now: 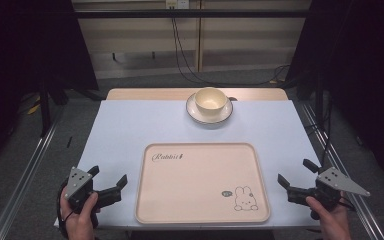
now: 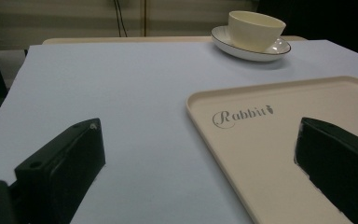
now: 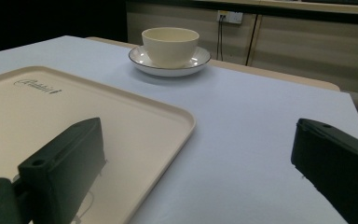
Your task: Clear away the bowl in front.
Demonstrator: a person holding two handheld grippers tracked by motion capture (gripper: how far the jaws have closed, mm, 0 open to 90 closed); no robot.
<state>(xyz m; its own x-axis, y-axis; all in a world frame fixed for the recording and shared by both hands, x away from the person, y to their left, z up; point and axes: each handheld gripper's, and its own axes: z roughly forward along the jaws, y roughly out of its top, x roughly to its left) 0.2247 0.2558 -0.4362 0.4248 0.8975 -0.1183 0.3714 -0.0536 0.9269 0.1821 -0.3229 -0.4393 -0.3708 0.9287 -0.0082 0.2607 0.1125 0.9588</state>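
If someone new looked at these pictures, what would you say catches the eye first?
A cream tray with a rabbit drawing lies at the near middle of the table. A cup on a saucer stands at the far edge. An open left gripper and right gripper flank the tray.

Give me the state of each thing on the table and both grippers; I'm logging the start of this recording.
Cup: upright, empty, standing on the saucer.
Saucer: flat on the table's far edge, holding the cup.
Tray: flat, nothing on it.
Left gripper: open, holding nothing, beside the tray.
Right gripper: open, holding nothing, beside the tray.
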